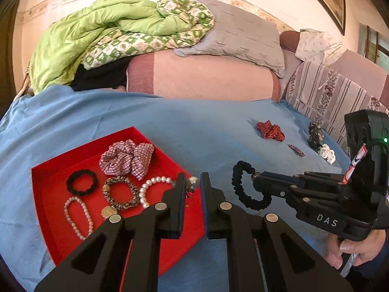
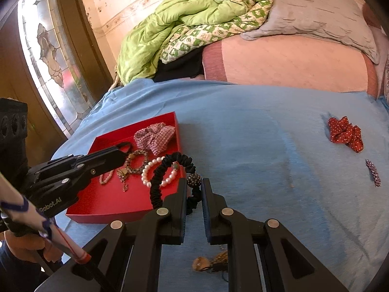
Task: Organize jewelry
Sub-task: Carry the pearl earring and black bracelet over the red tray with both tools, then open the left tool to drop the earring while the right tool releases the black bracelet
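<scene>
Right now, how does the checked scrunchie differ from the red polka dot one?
The checked scrunchie lies inside the red tray among bracelets and hair ties; the red polka dot scrunchie lies loose on the blue sheet, apart from the tray. The checked one is pale pink and white plaid; the dotted one is deep red with white spots. Both are ruffled fabric scrunchies, and neither is being held.

Left tool [image 1: 193, 185] hides pearl bracelet [image 1: 155, 189] end; clasp unclear.

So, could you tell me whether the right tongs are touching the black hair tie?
Touching. The right wrist view shows the right tongs closed on the black hair tie, its beaded end pinched between the fingers; the loop hangs over the red tray.
</scene>
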Demonstrator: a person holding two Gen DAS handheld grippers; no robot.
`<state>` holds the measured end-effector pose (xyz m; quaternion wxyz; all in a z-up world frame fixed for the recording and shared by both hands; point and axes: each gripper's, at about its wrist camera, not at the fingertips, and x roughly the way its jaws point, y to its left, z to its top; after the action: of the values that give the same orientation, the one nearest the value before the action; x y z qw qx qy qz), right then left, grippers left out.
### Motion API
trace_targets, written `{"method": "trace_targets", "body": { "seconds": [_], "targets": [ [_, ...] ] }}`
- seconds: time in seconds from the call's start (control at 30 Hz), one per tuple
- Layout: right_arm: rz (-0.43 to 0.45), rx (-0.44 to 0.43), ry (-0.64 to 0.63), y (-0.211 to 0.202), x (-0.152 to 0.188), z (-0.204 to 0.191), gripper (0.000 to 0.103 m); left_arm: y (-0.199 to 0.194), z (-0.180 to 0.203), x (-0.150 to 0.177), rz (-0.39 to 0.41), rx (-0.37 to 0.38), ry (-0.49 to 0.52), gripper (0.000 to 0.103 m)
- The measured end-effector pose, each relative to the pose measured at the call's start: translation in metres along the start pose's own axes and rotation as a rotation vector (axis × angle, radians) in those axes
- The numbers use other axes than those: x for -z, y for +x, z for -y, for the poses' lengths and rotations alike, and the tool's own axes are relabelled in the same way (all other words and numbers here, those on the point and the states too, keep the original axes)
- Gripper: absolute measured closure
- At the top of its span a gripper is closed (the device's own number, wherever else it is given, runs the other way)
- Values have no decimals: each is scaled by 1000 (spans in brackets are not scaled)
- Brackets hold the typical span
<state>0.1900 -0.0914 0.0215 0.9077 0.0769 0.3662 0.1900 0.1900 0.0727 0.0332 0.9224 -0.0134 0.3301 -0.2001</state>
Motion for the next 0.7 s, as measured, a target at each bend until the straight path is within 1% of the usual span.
{"method": "trace_targets", "body": {
  "seconds": [0.17, 0.37, 0.53, 0.7],
  "targets": [
    [-1, -4, 3, 0, 0, -6, 90, -7, -9, 0, 9, -14, -16, 92],
    [-9, -24, -12, 3, -1, -23, 90, -15, -33, 3, 8, -37, -70, 92],
    [-29, -50, -39, 14, 0, -45, 90, -15, -55, 10, -32, -75, -114, 92],
    [-78, -62, -89, 41, 1, -72, 90, -7, -79, 23, -105, -117, -172, 92]
  ]
}}
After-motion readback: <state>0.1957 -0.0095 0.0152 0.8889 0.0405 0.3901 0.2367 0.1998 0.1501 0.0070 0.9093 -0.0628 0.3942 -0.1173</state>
